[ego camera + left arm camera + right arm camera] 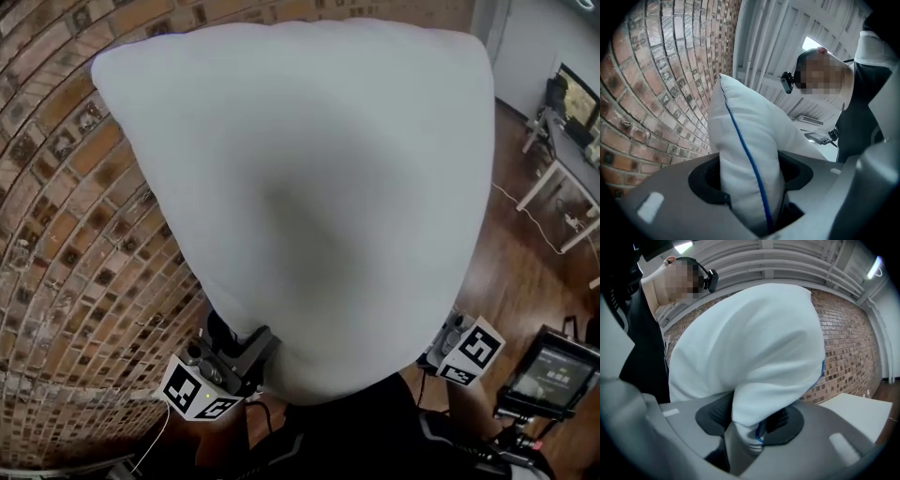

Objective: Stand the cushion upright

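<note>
Cushion (pixel 300 187): white with blue piping, held up in the air in front of the brick wall (pixel 66 234).
Left tongs (pixel 750 180): pinching the cushion's corner at 7 o'clock.
Right tongs (pixel 752 420): pinching its corner at 5 o'clock.

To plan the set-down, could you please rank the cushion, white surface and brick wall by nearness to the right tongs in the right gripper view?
1. Cushion: clamped in the right tongs.
2. White surface: lower right.
3. Brick wall: behind both.
</note>
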`<action>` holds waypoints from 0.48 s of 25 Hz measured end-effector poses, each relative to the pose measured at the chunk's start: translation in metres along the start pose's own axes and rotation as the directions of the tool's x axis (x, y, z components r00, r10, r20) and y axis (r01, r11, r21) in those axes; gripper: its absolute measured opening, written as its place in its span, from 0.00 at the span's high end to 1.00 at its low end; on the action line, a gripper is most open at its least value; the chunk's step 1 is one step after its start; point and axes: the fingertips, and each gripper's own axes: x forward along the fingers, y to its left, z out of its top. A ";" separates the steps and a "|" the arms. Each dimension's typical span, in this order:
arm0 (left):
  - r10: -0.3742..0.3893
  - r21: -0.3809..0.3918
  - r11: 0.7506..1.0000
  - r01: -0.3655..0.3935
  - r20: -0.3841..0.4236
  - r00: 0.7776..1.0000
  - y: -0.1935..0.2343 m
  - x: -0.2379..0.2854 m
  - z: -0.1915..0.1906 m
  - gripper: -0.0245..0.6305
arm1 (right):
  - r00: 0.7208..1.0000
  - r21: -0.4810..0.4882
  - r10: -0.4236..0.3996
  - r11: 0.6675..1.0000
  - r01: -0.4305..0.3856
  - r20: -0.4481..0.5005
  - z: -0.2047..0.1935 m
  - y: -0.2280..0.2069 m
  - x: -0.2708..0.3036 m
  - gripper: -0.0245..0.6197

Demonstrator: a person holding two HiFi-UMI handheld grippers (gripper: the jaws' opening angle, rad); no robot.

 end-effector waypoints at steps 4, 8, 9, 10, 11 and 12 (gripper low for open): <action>0.019 0.011 1.000 -0.019 -0.004 1.000 0.022 0.017 -0.005 0.54 | 1.000 0.007 0.002 1.000 -0.002 0.001 0.001 -0.023 0.017 0.70; -0.012 0.081 0.997 0.015 -0.036 0.999 0.029 0.061 -0.004 0.54 | 0.999 0.035 -0.006 0.999 0.004 0.049 0.003 -0.060 0.026 0.70; -0.031 0.103 0.994 0.036 -0.046 0.998 0.030 0.074 -0.002 0.53 | 0.998 0.044 -0.008 0.999 0.005 0.064 0.004 -0.071 0.028 0.70; -0.051 0.124 0.991 0.058 -0.057 0.997 0.032 0.088 -0.001 0.53 | 0.997 0.053 -0.009 0.999 0.004 0.083 0.007 -0.083 0.032 0.70; -0.068 0.142 0.987 0.078 -0.070 0.995 0.036 0.102 0.001 0.53 | 0.995 0.061 -0.007 0.998 0.001 0.102 0.010 -0.095 0.036 0.70; -0.079 0.155 0.984 0.092 -0.084 0.993 0.040 0.116 0.001 0.53 | 0.993 0.068 -0.005 0.998 -0.003 0.121 0.013 -0.107 0.039 0.70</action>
